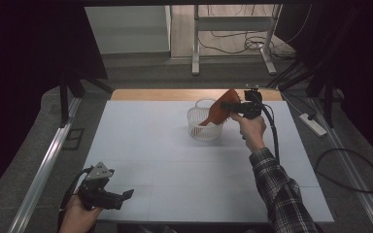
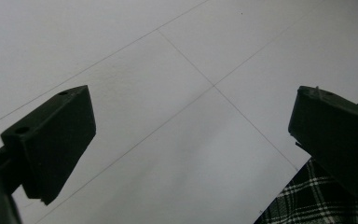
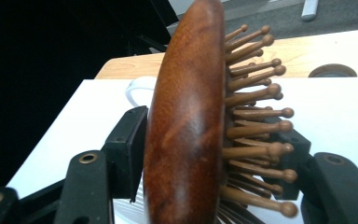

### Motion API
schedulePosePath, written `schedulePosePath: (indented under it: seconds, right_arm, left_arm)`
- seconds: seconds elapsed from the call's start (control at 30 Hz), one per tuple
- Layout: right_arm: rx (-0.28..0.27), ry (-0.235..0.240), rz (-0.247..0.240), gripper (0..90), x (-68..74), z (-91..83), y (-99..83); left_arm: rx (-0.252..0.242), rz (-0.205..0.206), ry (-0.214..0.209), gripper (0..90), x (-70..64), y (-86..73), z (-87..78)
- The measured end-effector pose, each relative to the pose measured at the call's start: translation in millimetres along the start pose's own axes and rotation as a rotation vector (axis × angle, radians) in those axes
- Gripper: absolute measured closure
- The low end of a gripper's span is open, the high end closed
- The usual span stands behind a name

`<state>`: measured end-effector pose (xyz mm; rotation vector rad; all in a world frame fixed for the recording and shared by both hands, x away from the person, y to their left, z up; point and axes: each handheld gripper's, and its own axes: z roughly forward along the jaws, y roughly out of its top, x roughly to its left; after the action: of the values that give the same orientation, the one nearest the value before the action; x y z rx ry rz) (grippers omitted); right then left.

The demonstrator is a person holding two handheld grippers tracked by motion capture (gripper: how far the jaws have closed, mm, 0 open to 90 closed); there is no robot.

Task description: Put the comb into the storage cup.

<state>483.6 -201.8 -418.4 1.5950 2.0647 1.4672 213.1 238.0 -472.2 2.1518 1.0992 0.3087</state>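
White tabletop (image 1: 175,160): a wooden hairbrush (image 1: 218,109) is clamped by the right tool (image 1: 233,108) above the white basket (image 1: 199,127); the left tool (image 1: 121,196) is held open.

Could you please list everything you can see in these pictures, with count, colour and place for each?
hairbrush: one, reddish-brown wood with peg bristles, held above the basket at the far middle of the table
basket: one, white, slatted, with a loop handle, on the table's far middle
table: one, white top with thin seam lines, a wooden strip along its far edge
power strip: one, white, on the floor to the right of the table
cables: several, dark, on the floor beyond and right of the table
metal stand legs: two, pale grey, on the floor beyond the table
right gripper: one, black, shut on the hairbrush
left gripper: one, black, jaws apart, at the table's near left corner
sleeve: one, plaid, on the right forearm
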Motion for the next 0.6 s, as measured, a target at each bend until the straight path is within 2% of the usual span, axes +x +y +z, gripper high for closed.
schedulePosePath:
  seconds: [0.23, 0.37, 0.6]
  right_arm:
    - [0.004, 0.001, -0.034, 31.8, 2.0, 0.7, 0.0]
    - [0.008, -0.016, -0.064, 28.4, 3.9, 0.3, -0.1]
    - [0.008, -0.030, -0.076, 22.3, 4.1, -1.5, 0.6]
  left_arm:
    - [0.001, 0.000, 0.000, 1.3, -0.1, 0.0, 0.1]
    - [0.001, 0.000, 0.000, 1.3, -0.1, 0.0, 0.1]
    - [0.003, 0.002, 0.001, 1.3, -0.2, 0.1, 0.3]
